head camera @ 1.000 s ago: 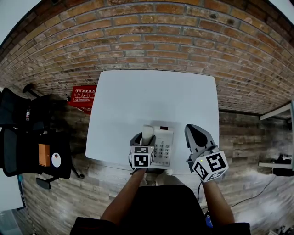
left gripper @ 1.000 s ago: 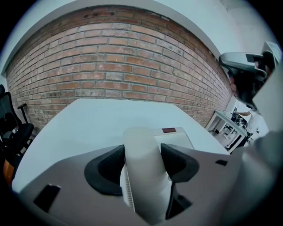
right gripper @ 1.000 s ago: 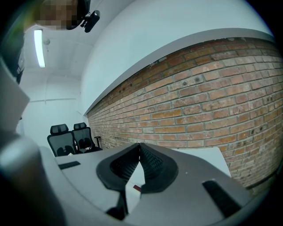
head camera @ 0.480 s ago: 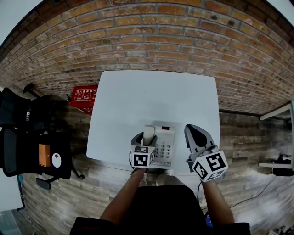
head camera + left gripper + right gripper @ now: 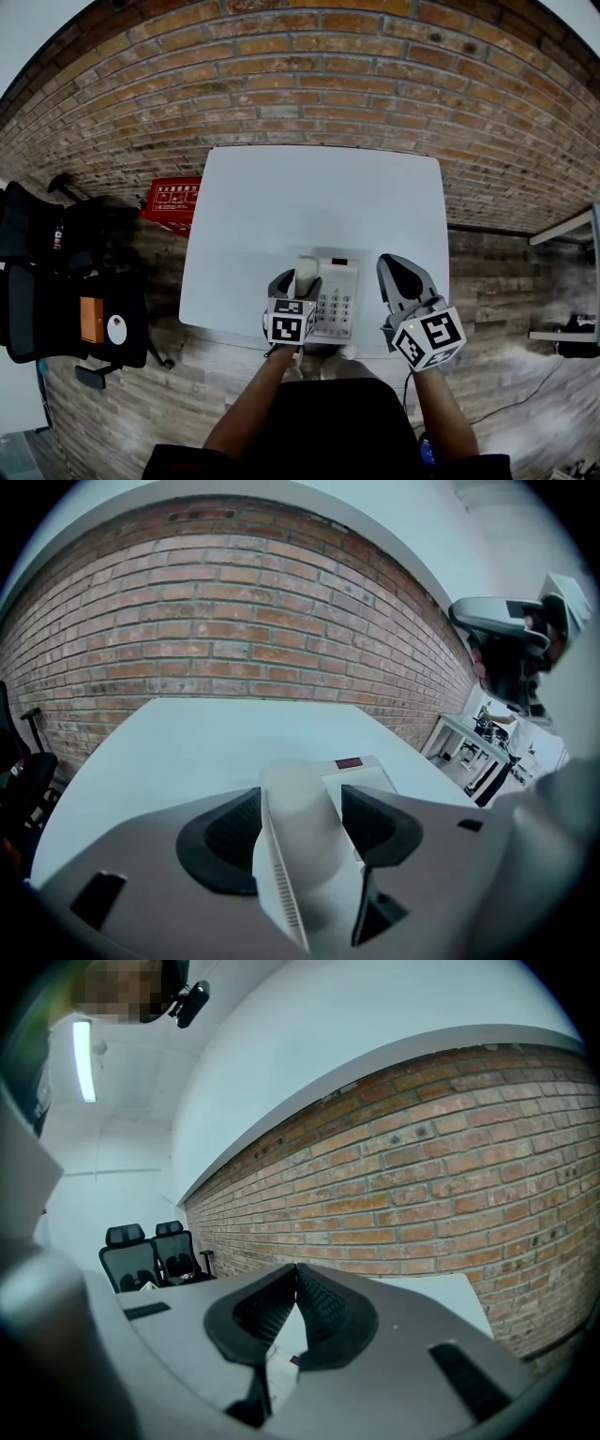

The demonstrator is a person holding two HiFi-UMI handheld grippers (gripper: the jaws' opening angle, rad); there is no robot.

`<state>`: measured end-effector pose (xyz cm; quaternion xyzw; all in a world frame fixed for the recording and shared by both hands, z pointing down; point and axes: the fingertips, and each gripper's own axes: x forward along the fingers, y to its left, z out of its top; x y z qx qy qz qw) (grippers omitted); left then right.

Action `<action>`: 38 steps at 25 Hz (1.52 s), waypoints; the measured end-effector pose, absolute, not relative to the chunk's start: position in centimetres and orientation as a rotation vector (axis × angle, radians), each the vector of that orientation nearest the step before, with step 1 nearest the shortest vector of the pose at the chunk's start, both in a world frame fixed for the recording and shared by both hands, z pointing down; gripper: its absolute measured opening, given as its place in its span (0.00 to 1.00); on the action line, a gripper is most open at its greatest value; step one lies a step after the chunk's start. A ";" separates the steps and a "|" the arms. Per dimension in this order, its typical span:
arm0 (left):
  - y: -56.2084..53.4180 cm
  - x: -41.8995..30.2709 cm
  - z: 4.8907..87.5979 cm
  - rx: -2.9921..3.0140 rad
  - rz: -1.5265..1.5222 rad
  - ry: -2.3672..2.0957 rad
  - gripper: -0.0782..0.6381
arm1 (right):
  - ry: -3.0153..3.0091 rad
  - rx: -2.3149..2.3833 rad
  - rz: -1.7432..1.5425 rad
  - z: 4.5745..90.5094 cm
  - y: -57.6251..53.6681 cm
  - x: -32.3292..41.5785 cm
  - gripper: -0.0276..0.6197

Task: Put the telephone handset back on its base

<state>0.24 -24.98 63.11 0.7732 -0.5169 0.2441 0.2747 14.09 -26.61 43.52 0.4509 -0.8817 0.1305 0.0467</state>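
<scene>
The white telephone handset (image 5: 303, 268) lies lengthwise over the left side of its white keypad base (image 5: 336, 300), near the front edge of the white table (image 5: 309, 202). My left gripper (image 5: 294, 279) is shut on the handset. In the left gripper view the handset (image 5: 305, 883) fills the gap between the dark pads (image 5: 230, 832), and the base (image 5: 361, 771) shows just past it. I cannot tell whether the handset rests in the cradle. My right gripper (image 5: 401, 272) hovers to the right of the base, shut and holding nothing. Its jaws meet at the tip (image 5: 295, 1279).
A brick wall (image 5: 309, 75) runs behind the table. Black office chairs (image 5: 56, 281) and a red box (image 5: 169, 197) stand on the wood floor at the left. Another desk's edge (image 5: 562, 230) shows at the right.
The handset and my left gripper have shifted very slightly to the right over the base. The right gripper has stayed put.
</scene>
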 end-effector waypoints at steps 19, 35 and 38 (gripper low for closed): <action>-25.2 -0.9 57.3 2.237 0.535 -1.387 0.47 | -2.707 1.381 0.378 42.5 -25.4 12.2 0.06; -23.8 -0.9 52.7 2.416 0.462 -1.277 0.36 | -2.715 1.418 0.349 41.3 -23.5 10.7 0.06; -23.8 -0.9 51.0 2.456 0.412 -1.258 0.33 | -2.712 1.429 0.335 41.0 -23.0 10.5 0.06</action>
